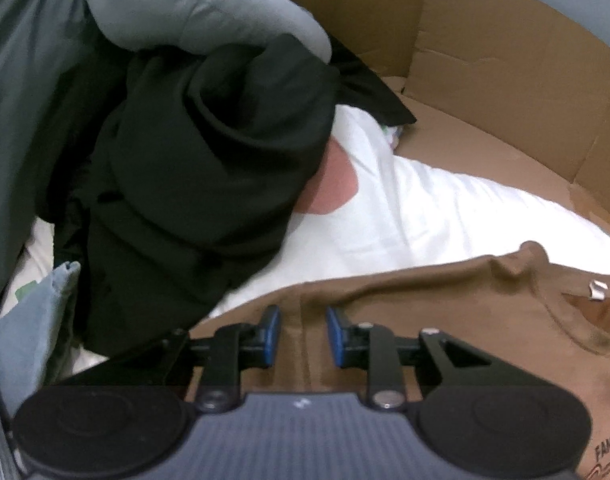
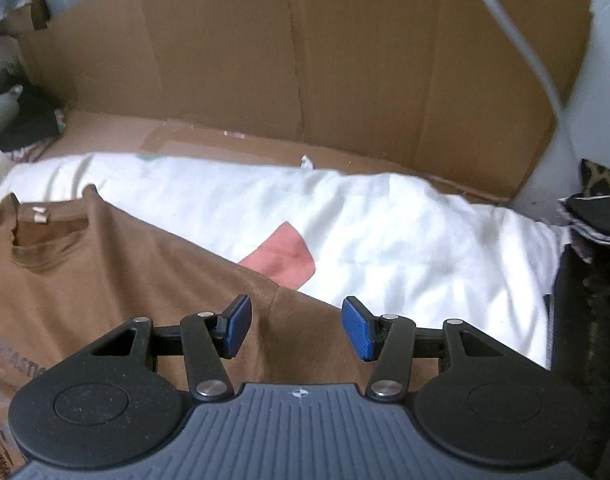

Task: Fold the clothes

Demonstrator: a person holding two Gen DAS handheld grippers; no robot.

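Looking at the brown T-shirt [image 2: 125, 280], we've got it spread flat, neck opening up, on a white sheet [image 2: 385, 216] with a pink patch [image 2: 285, 258], inside a cardboard surround [image 2: 265, 60]. Our left gripper [image 1: 303, 334] sits over a seam on the shirt, blue pads a little apart with nothing pinched. Our right gripper [image 2: 297, 326] stands wider over the shirt's edge, holding nothing too. Beyond the left one, a heap of dark clothes [image 1: 209, 168] and a grey garment [image 1: 193, 4] is piled.
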